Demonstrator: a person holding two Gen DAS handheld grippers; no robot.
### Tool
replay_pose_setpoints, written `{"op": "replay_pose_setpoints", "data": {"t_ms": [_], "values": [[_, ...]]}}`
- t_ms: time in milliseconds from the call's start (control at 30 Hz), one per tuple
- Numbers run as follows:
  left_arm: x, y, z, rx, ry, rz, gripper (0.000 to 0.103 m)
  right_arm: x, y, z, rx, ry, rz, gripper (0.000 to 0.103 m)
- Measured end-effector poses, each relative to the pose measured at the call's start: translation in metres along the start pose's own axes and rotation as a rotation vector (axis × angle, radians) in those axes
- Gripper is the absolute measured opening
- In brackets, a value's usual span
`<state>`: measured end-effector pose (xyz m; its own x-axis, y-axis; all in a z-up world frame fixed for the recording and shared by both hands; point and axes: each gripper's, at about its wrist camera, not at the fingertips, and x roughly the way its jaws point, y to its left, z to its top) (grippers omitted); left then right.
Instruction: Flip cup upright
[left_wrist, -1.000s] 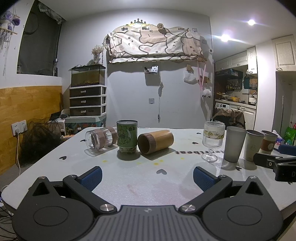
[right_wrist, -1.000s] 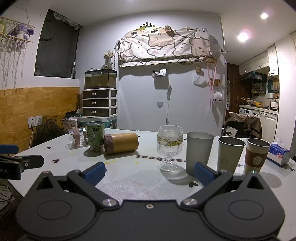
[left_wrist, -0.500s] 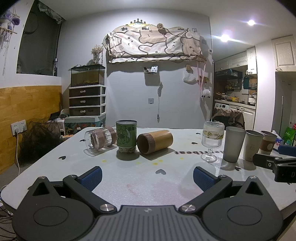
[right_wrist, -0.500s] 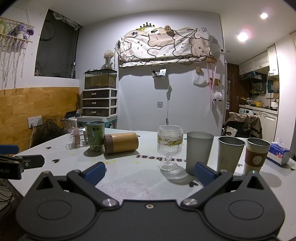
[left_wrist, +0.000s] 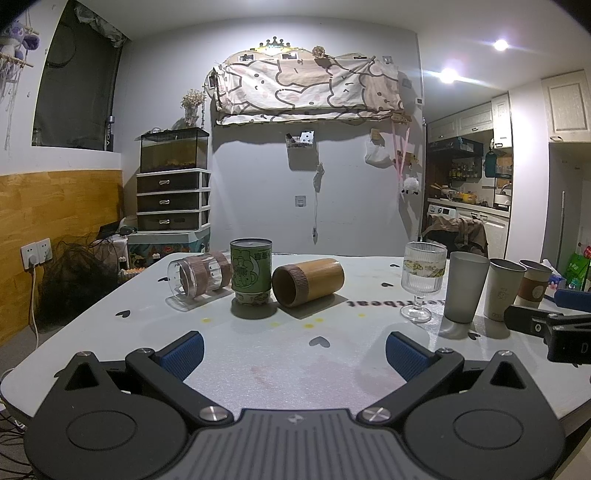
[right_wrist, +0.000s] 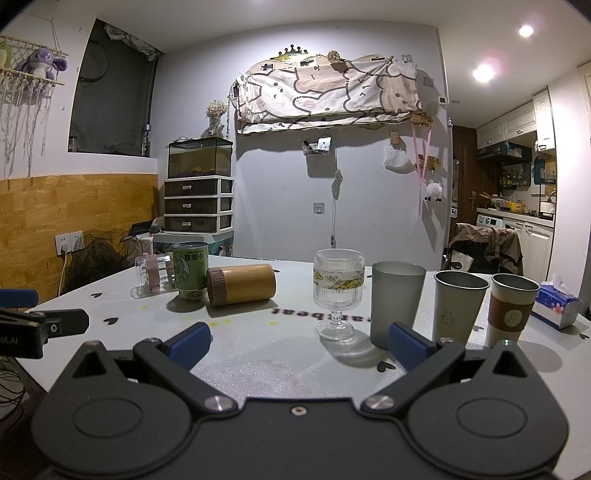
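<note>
A bamboo cup (left_wrist: 308, 281) lies on its side on the white table (left_wrist: 280, 354), mouth toward me; it also shows in the right wrist view (right_wrist: 241, 283). A clear glass cup (left_wrist: 197, 272) with brown bands lies on its side left of it (right_wrist: 155, 271). A green can-shaped cup (left_wrist: 251, 275) stands between them with its closed end up (right_wrist: 190, 273). My left gripper (left_wrist: 293, 350) is open and empty, low over the near table. My right gripper (right_wrist: 299, 343) is open and empty, in front of the goblet.
A ribbed stemmed goblet (right_wrist: 338, 291), a frosted grey tumbler (right_wrist: 397, 302), a pale metal cup (right_wrist: 458, 308) and a sleeved paper cup (right_wrist: 511, 310) stand upright in a row at the right. A tissue pack (right_wrist: 559, 304) lies at the far right edge.
The left wrist view has shifted very slightly; both grippers stay open and nothing on the table has moved.
</note>
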<state>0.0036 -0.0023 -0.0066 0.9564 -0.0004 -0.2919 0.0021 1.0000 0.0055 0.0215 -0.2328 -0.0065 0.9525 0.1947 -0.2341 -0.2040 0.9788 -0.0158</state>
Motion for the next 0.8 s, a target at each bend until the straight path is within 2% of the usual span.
{"op": "replay_pose_setpoints", "data": {"t_ms": [533, 800], "values": [[0.004, -0.001, -0.001, -0.008, 0.002, -0.013, 0.103, -0.003, 0.0, 0.001, 0.0, -0.002, 0.0, 0.103], [0.017, -0.007, 0.006, -0.047, -0.03, -0.019, 0.103, -0.005, 0.0, -0.001, -0.001, -0.012, 0.0, 0.103]]}}
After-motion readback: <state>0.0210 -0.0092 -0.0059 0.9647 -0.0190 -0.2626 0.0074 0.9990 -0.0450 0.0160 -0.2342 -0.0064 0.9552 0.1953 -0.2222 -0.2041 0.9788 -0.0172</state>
